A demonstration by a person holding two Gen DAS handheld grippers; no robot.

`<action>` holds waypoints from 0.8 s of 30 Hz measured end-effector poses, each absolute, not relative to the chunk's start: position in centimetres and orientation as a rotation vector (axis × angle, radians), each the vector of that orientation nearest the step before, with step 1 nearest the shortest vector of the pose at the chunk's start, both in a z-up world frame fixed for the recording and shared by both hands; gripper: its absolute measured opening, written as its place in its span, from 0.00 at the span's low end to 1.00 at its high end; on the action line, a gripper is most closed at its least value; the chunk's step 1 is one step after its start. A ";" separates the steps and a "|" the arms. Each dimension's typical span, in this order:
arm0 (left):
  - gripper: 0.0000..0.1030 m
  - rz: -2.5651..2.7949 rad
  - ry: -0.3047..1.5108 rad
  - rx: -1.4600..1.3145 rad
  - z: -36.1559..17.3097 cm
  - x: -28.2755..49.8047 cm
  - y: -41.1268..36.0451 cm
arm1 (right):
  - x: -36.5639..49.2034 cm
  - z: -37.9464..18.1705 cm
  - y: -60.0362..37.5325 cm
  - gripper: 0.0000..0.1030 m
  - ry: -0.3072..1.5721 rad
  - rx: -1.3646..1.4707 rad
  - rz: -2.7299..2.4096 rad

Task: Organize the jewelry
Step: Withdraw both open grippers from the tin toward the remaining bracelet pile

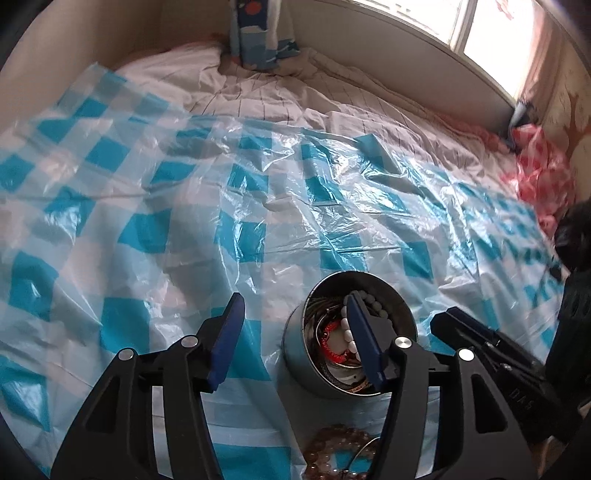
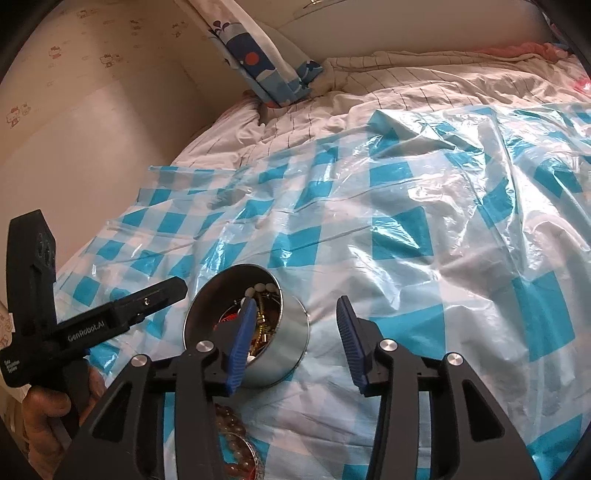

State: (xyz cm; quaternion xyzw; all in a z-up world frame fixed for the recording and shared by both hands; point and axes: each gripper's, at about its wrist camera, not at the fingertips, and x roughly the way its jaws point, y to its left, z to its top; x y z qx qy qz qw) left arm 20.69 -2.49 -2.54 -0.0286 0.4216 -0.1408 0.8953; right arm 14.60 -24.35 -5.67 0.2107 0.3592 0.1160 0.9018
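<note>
A round metal tin (image 1: 295, 356) stands on the checked plastic sheet, holding white beads (image 1: 347, 332), a red piece (image 1: 330, 349) and metal bangles. My left gripper (image 1: 295, 299) is open, its right finger above the tin's mouth and its left finger beside the tin, with nothing gripped. In the right wrist view the tin (image 2: 288, 345) sits low and left of centre. My right gripper (image 2: 295, 301) is open too, its left finger over the tin's rim and its right finger outside. A brownish beaded bracelet (image 1: 332, 454) (image 2: 232, 435) lies on the sheet just before the tin.
A crinkled blue-and-white checked plastic sheet (image 1: 258, 206) covers a bed with a striped quilt (image 1: 280, 96). A whale-print pillow (image 2: 266, 62) leans at the head. A window (image 1: 461, 33) and pink cloth (image 1: 543, 177) lie to the right. A hand (image 2: 48, 413) holds the left gripper's handle.
</note>
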 end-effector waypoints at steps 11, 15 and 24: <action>0.56 -0.278 0.838 0.066 -2.1 19.7 -3.5 | 14.4 -5.6 -23.6 0.48 0.749 0.413 0.247; 0.58 -0.279 0.831 0.071 -1.9 19.4 -3.3 | 14.2 -5.5 -23.4 0.49 0.749 0.413 0.242; 0.60 -0.273 0.821 0.066 -1.5 19.1 -2.3 | 13.2 -5.0 -22.7 0.51 0.751 0.400 0.244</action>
